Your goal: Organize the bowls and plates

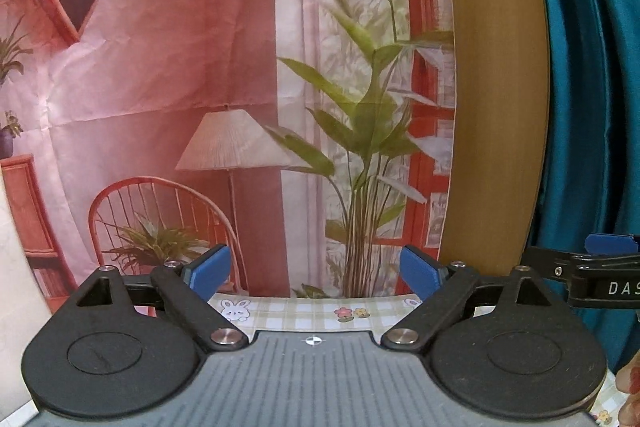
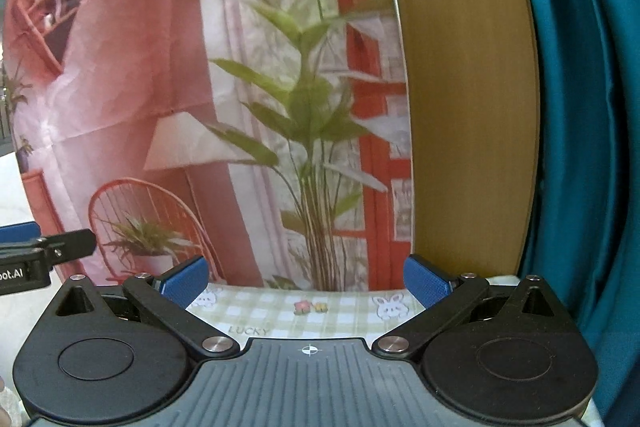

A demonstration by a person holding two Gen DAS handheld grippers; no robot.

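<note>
Behind the table hangs a printed backdrop (image 1: pixel 160 67) of a pink room, with a painted lamp (image 1: pixel 232 143), a red wire chair (image 1: pixel 160 223) and a tall leafy plant (image 1: pixel 368 99). To its right stands a plain wooden panel (image 1: pixel 496 67), and beyond that a teal curtain (image 1: pixel 592 67). Only a narrow strip of the table shows, covered by a green checked tablecloth (image 1: pixel 304 311) printed with white rabbits and small flowers; in the right wrist view the word LUCKY can be read on it.

Both tools are held level, side by side, facing the backdrop. The left gripper (image 1: pixel 316 271) has its blue-padded fingers spread wide with nothing between them, and so does the right gripper (image 2: pixel 306 277). Each tool shows at the edge of the other's view. What may be a fingertip shows at the lower right corner of the left wrist view, too blurred to be sure.

No plates or bowls appear in either view
</note>
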